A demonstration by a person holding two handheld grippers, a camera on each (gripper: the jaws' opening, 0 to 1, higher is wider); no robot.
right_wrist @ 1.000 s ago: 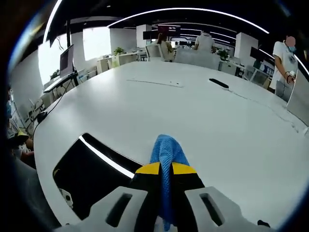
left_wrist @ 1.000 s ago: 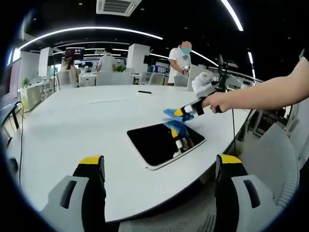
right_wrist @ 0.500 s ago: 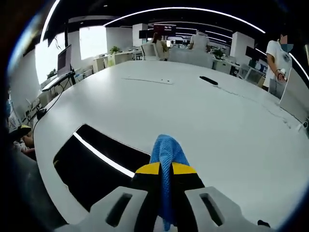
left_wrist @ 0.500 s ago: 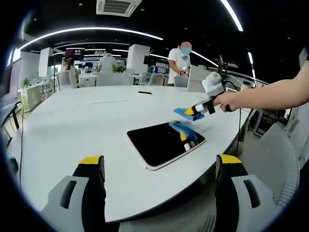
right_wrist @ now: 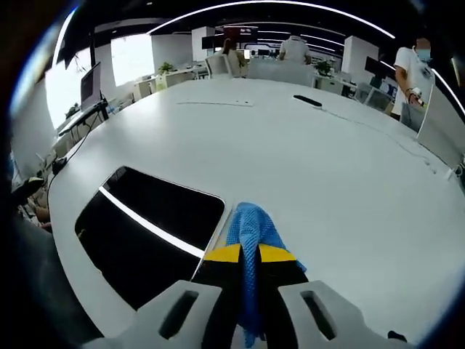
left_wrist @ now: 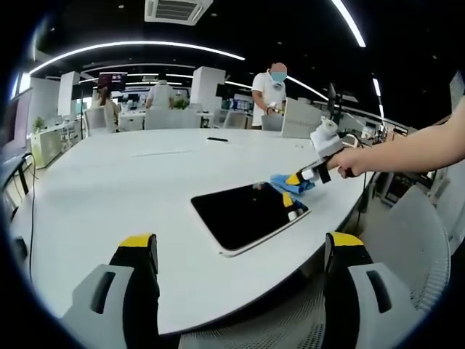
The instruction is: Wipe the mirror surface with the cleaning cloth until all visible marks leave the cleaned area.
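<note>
Right gripper (right_wrist: 249,254): jaws clamped on cleaning cloth (right_wrist: 251,225), beside mirror (right_wrist: 145,229) edge. Left gripper (left_wrist: 240,254): jaws wide, empty. Advice: press cloth flat, overlap strokes.

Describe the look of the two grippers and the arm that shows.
Left gripper: grey moulded jaws with slots, black inner faces, yellow tips. Right gripper: the same grey, black and yellow; in the left gripper view it carries a white body. The person's forearm is bare, no sleeve.

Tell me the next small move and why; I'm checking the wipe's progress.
Probably sweep the right gripper back across the mirror: its blue cleaning cloth now sits at the mirror's edge, mostly over the white table.
</note>
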